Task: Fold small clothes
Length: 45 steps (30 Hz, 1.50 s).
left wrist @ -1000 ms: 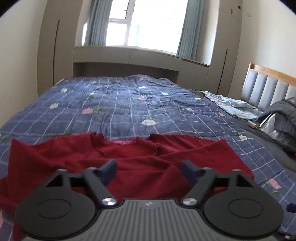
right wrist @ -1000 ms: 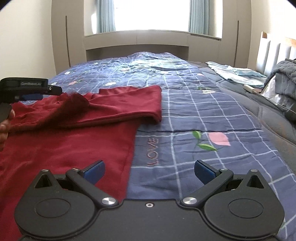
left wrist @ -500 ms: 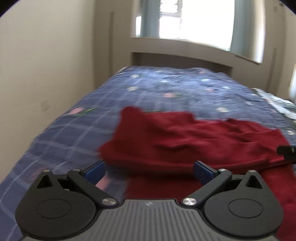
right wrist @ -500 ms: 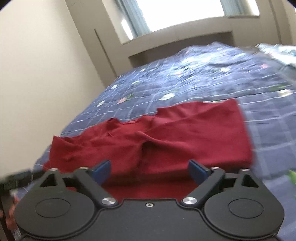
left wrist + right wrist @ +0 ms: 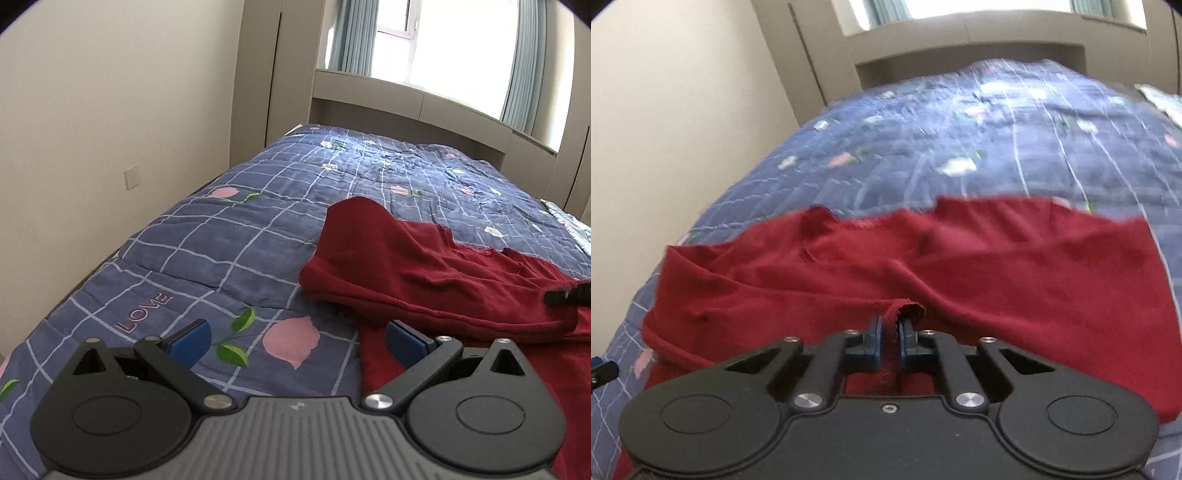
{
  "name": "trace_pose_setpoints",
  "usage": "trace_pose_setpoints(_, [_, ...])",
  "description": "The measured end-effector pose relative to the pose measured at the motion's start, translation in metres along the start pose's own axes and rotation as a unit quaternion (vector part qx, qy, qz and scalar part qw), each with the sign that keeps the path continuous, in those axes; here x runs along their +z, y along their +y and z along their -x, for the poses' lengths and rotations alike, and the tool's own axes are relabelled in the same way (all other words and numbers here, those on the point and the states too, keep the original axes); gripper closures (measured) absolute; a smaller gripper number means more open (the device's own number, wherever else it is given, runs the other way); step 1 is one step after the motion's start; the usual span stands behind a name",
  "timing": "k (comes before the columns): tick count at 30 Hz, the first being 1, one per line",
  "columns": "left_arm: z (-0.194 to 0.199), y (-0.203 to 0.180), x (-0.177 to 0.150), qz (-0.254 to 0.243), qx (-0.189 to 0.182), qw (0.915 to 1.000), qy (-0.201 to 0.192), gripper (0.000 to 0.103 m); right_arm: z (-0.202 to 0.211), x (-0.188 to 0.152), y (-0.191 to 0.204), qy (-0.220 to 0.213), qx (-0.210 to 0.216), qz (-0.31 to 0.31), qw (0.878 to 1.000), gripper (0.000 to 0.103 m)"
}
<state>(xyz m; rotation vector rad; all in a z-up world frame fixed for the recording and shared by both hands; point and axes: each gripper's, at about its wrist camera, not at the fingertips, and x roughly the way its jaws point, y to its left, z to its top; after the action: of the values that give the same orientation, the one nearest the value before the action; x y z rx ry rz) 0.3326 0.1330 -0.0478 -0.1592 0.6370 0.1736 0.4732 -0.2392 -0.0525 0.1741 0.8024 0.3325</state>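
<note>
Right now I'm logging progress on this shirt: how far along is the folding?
Early on. Done: the red shirt lies on the blue quilt with its upper part turned over the body. In hand: the right claw has just closed on a pinch of shirt edge; the left claw stands open and empty at the shirt's side edge. Left: the shirt is still wide and rumpled, so most folds remain.

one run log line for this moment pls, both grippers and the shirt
right gripper: just closed, shut on red shirt edge | left gripper: open, empty, over quilt | shirt: partly folded
</note>
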Motion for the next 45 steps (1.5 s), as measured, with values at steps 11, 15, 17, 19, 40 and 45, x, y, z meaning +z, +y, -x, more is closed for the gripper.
trace_pose_setpoints(11, [-0.024, -0.017, 0.006, -0.067, -0.009, 0.9977, -0.008, 0.001, 0.099, 0.161, 0.096, -0.107, 0.165, 0.043, 0.980, 0.096])
trace_pose_setpoints(15, [-0.038, -0.037, 0.014, -0.086, 0.001, 0.9961, -0.019, 0.004, 0.116, 0.212, 0.136, -0.134, 0.191, 0.077, 0.969, 0.096])
trace_pose_setpoints(17, [-0.048, -0.045, 0.019, -0.093, 0.006, 0.9955, -0.020, 0.008, 0.119, 0.224, 0.150, -0.147, 0.189, 0.093, 0.966, 0.096])
trace_pose_setpoints(19, [-0.058, -0.054, 0.026, -0.098, 0.023, 0.9947, -0.022, 0.016, 0.118, 0.231, 0.155, -0.150, 0.195, 0.092, 0.965, 0.096])
trace_pose_setpoints(40, [-0.091, -0.058, 0.025, -0.158, 0.092, 0.9829, -0.020, 0.096, 0.031, 0.099, -0.002, -0.063, 0.057, -0.019, 0.996, 0.096])
trace_pose_setpoints(45, [-0.095, -0.059, 0.020, -0.195, 0.085, 0.9771, -0.008, 0.091, 0.010, 0.044, -0.035, -0.020, 0.037, -0.077, 0.996, 0.096])
